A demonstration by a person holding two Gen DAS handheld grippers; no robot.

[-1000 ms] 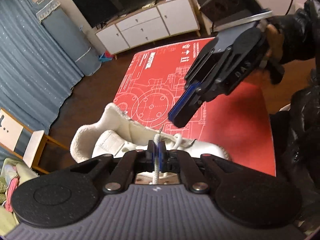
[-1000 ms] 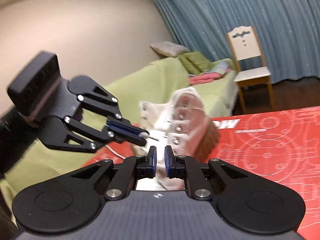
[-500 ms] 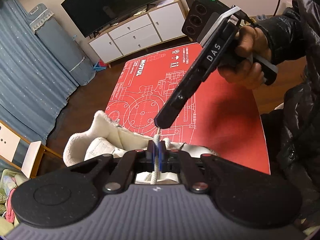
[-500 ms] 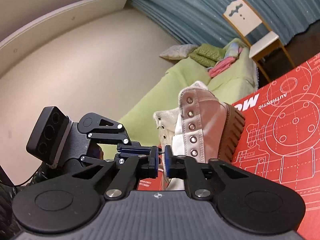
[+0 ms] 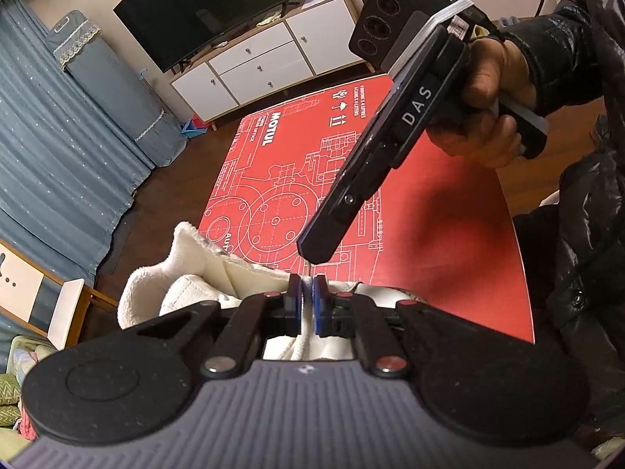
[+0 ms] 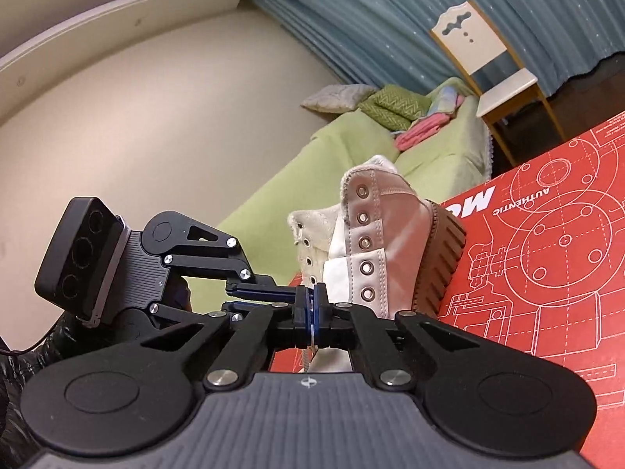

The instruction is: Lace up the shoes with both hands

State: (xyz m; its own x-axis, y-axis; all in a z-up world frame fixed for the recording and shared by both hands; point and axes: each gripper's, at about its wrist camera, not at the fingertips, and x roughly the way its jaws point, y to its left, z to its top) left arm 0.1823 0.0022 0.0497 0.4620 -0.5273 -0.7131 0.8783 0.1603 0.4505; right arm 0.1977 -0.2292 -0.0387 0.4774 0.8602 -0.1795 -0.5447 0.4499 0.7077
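Observation:
A white high-top shoe [image 5: 187, 273] lies on its side on the red mat [image 5: 429, 215], its eyelet row and brown sole [image 6: 441, 258] facing the right wrist view. My left gripper [image 5: 306, 305] sits over the shoe, jaws opening, with the white lace [image 5: 309, 273] still running between its slightly parted pads. My right gripper [image 5: 312, 252] points down onto the lace tip just beyond the left fingertips. In the right wrist view its jaws [image 6: 311, 305] are closing and pinch the lace [image 6: 308, 355]. The left gripper [image 6: 287, 296] comes in from the left, tip to tip with it.
A person's hand [image 5: 488, 109] in a black jacket sleeve holds the right gripper. Beyond the mat stand a white cabinet [image 5: 265, 66] with a television, blue curtains [image 5: 58, 156], a wooden chair [image 6: 492, 74] and a green-covered sofa [image 6: 351, 156] with pillows.
The right gripper rolled, came down onto the lace tip above the left fingertips and closed on it. The left gripper stayed put; its pads have parted slightly.

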